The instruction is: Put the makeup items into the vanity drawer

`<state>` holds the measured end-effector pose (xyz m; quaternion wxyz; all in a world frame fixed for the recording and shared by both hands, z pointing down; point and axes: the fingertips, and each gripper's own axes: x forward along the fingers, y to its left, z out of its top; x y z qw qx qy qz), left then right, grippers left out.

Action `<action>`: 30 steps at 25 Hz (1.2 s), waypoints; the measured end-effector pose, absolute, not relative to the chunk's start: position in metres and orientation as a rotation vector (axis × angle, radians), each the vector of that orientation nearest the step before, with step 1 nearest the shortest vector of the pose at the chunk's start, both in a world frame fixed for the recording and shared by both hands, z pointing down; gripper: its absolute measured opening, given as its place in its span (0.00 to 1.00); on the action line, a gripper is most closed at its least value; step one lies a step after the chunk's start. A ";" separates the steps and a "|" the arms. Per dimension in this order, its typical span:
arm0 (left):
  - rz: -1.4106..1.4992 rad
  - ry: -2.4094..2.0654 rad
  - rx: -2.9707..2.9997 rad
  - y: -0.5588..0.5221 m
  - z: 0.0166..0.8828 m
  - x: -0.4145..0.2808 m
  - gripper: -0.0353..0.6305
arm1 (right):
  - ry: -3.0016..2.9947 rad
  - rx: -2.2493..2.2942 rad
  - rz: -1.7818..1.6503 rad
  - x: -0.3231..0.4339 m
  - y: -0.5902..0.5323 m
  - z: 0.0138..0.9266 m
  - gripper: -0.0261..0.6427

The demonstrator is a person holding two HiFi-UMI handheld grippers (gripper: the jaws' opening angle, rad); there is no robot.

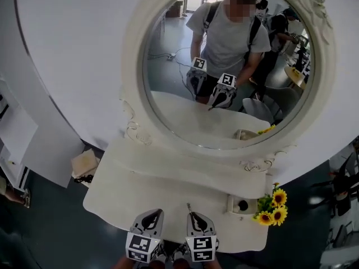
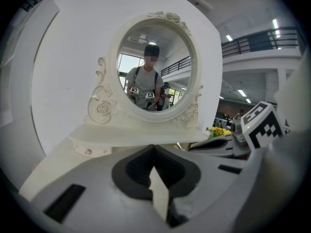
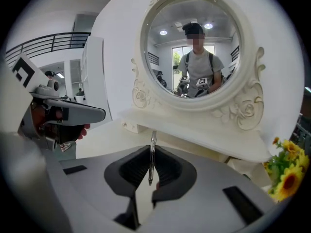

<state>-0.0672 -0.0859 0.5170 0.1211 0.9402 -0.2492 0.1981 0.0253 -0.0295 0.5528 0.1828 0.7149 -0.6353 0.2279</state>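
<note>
Low over the front edge of the white vanity table, my two grippers hang side by side. My right gripper is shut on a thin metal makeup tool, whose tip sticks out ahead of the jaws toward the mirror. To its left, my left gripper has its jaws together with nothing between them. Under the mirror's shelf there is a small closed drawer front with a knob.
An oval mirror in a carved white frame stands at the back of the table. Yellow sunflowers and a small white holder with a dark opening sit at the right end. A beige box lies off the left end.
</note>
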 end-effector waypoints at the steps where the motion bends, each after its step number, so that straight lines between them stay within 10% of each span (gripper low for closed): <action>1: 0.575 -0.706 2.756 -0.082 0.515 -0.059 0.05 | -1.778 2.040 0.639 0.033 -0.025 0.549 0.10; 30: 0.656 -0.191 2.897 0.019 0.523 0.155 0.05 | -1.383 2.405 0.710 0.236 0.103 0.551 0.10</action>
